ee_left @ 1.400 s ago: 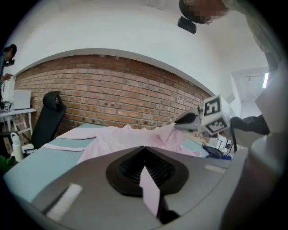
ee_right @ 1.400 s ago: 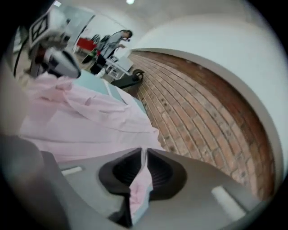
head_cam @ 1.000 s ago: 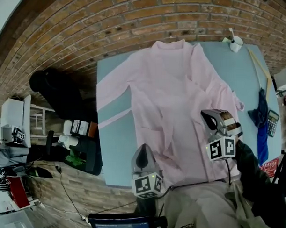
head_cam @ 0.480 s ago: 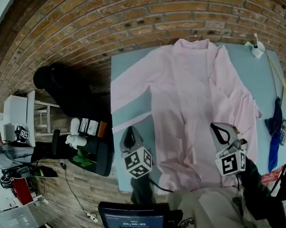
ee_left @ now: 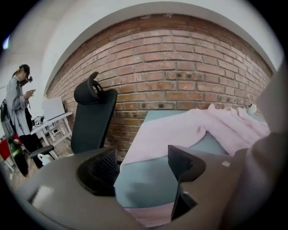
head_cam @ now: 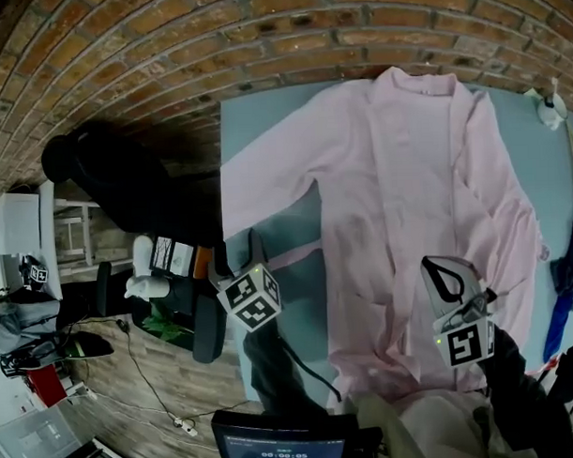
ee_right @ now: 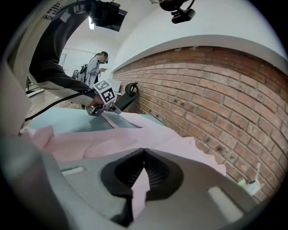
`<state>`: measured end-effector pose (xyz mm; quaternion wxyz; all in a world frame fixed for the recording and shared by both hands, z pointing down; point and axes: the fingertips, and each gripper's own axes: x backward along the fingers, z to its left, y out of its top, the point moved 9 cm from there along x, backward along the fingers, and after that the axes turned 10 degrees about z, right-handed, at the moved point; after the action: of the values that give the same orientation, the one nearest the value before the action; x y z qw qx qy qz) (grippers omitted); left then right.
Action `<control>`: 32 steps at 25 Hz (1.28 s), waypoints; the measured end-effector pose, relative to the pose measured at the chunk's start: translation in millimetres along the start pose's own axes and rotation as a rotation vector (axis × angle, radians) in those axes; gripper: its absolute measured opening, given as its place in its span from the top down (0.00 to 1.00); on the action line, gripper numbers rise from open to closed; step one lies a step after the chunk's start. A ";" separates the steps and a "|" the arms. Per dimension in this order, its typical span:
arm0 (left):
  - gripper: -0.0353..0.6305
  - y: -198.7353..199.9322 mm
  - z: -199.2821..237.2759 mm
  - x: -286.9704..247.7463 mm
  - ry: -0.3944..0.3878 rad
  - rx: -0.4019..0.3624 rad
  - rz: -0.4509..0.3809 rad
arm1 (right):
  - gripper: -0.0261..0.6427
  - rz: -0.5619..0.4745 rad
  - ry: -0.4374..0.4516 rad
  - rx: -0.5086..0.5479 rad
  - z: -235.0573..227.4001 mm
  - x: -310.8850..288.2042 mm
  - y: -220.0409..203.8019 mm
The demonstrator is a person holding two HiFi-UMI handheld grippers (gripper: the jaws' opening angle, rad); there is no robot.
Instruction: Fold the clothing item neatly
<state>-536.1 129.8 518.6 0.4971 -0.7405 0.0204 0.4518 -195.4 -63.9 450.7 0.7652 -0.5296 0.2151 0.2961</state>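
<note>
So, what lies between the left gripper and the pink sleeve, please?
Bare blue table, in the left gripper view. The empty left gripper has just been opening its jaws; the sleeve lies beyond.

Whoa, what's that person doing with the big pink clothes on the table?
A person is folding a pink garment that lies mostly spread out on a blue-green table, with a grabbing tool in each hand. The right tool is shut, pinching the garment's cloth near its bottom edge. The left tool has just been opening its jaws near the sleeve by the table's edge, and grips nothing.
</note>
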 end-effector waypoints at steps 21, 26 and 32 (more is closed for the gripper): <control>0.94 28.3 26.2 -24.6 -0.035 -0.142 0.031 | 0.96 0.056 -0.003 -0.024 4.3 10.8 -15.3; 0.94 86.1 -13.8 41.4 -0.093 -0.133 -0.281 | 0.96 0.080 -0.058 -0.050 -4.9 31.5 -27.6; 0.94 124.2 -165.2 115.9 -0.526 -0.259 -0.493 | 0.96 0.111 -0.134 -0.107 -12.6 60.2 -44.8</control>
<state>-420.0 -9.0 365.7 0.4816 -0.6387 -0.3438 0.4919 -120.9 -74.0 438.3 0.7308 -0.5362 0.1763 0.3838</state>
